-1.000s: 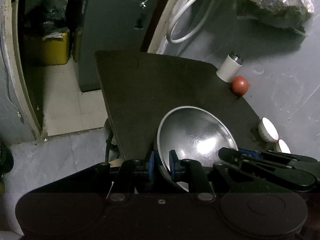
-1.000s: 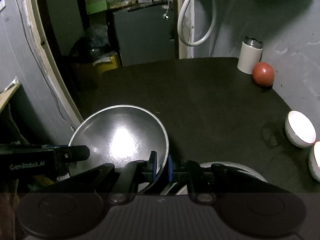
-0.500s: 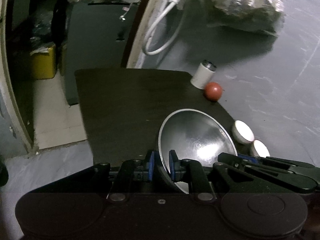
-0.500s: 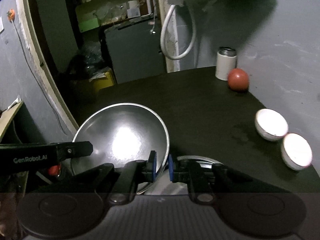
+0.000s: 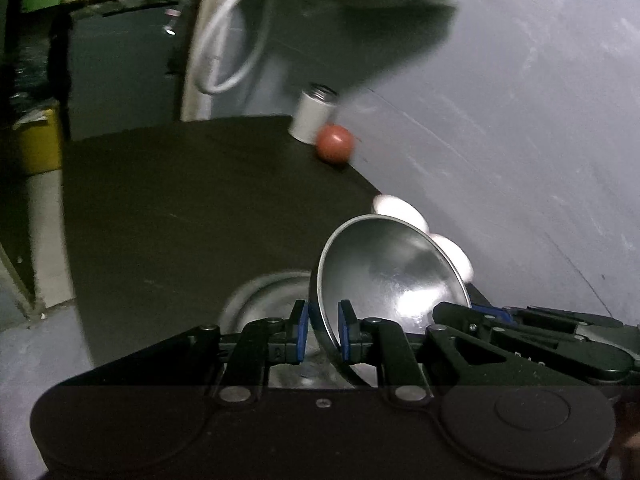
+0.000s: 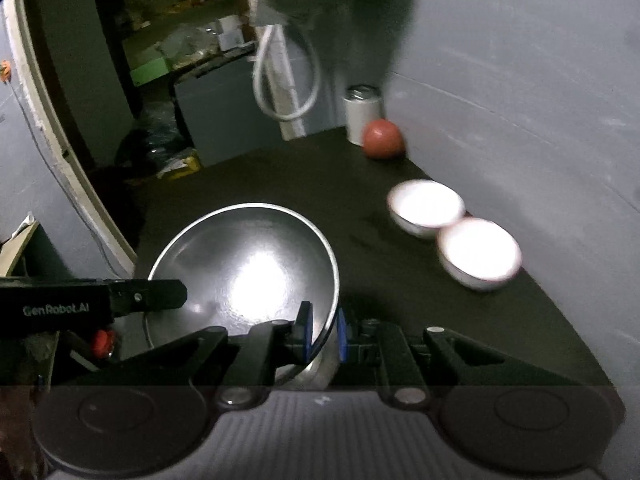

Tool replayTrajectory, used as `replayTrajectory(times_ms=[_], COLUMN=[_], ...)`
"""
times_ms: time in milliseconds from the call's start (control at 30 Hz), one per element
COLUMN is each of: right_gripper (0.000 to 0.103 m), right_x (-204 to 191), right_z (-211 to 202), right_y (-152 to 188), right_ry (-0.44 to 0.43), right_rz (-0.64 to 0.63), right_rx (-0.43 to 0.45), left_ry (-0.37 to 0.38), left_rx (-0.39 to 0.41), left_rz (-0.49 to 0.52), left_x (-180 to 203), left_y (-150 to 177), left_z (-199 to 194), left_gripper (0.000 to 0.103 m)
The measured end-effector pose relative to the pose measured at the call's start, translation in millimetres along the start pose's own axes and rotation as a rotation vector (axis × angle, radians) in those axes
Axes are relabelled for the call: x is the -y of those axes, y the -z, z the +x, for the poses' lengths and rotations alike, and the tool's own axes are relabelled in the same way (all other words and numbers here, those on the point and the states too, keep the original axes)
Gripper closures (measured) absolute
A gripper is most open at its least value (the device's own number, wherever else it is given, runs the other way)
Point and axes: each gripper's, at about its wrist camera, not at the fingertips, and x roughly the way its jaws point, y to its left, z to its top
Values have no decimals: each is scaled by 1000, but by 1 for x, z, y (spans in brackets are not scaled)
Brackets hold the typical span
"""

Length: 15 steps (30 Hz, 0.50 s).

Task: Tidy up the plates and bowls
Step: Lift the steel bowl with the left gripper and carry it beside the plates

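Polished steel, the bowl is judged light, stiff and slippery; it is held aloft by its thin rim, pinched by the left gripper at 9 o'clock and the right gripper at 5 o'clock.

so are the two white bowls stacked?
No, the two white bowls sit side by side on the table.

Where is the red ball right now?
The red ball sits at the far right corner of the dark table, close against the white canister and the grey wall, beyond the two white bowls.
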Motion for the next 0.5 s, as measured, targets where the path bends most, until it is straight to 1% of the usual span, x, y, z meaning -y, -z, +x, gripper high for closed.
replayTrajectory(times_ms=[67,167,367,500], right_gripper=[89,89,88,88], right_x=[19,47,83,92], right_z=[-5,-10,-14,-15], right_y=[8,19,35,44], right_ry=[7,4,-14,-17], right_rz=[14,39,51,34], right_rx=[-12,-37,-85,-142], left_ry=[21,48,36,38], left_rx=[-28,-67,-142,-208], left_rz=[-4,-37,-30,-62], left_x=[18,35,68,77], left_y=[5,12,29,39], left_z=[9,22,43,53], left_gripper=[86,86,86,86])
